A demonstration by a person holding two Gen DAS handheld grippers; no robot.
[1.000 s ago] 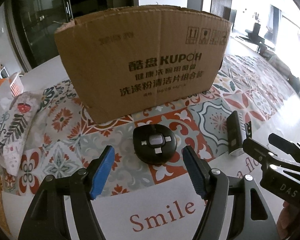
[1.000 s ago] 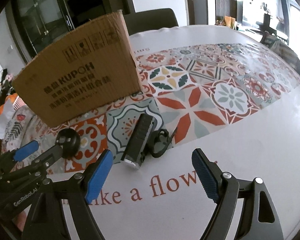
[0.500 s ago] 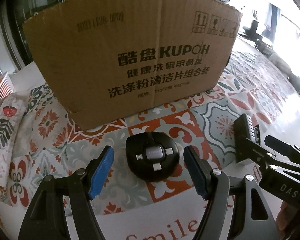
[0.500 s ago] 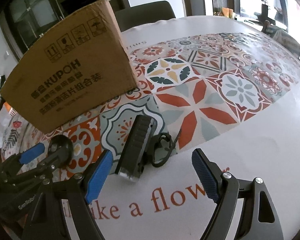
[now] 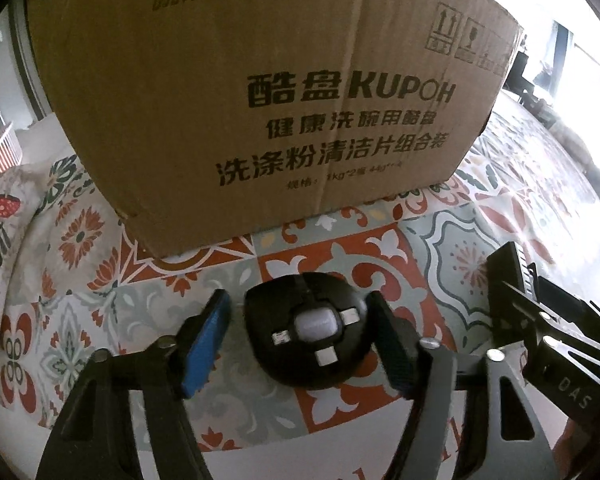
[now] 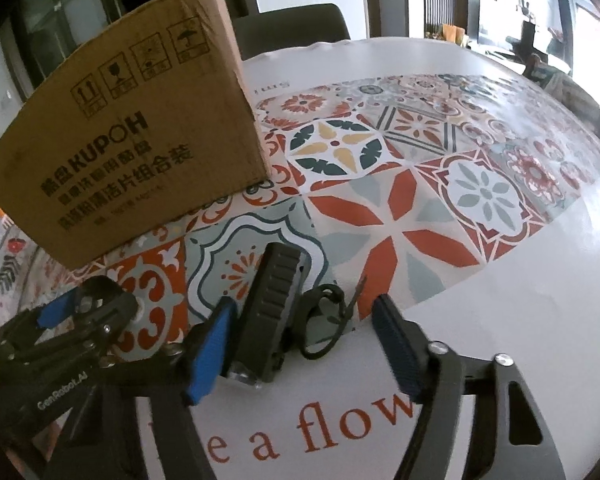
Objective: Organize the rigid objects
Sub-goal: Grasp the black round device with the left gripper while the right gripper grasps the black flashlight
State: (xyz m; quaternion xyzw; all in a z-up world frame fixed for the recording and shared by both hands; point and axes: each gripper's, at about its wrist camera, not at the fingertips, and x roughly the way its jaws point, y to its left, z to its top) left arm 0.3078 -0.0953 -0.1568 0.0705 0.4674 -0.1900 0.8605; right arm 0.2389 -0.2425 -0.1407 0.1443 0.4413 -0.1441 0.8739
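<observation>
Closing in on two pickups at once — neither is finished. My left tool (image 5: 296, 328) straddles the round black plastic puck with a pale centre button (image 5: 306, 328), which sits flat on the patterned table cover (image 5: 80, 292). Its jaws have just been closing with the puck between them: the right pad looks to be against the puck's rim, while a sliver of cover shows between the left blue pad (image 5: 204, 344) and the puck, so it isn't clamped.

My right tool (image 6: 300, 344) straddles the black ribbed rectangular bike light (image 6: 270, 312) and the black loop-shaped strap mount (image 6: 324, 324) lying beside it. These jaws have just been closing too. The left pad is at the light's side, and I cannot tell if it touches; the right pad stands clear of the loop. Nothing is lifted.

I judge the task barely begun: both objects are on the table, and the brown cardboard box with black printed lettering (image 5: 260, 92) — my likely drop spot — shows only its closed front wall. I cannot see inside.

Room is tight in two places. The tools sit close side by side, near enough to clash if either swings inward. The box wall rises just beyond the puck, so lifting calls for height first. Right of the light, the white table (image 6: 520, 300) is open.
</observation>
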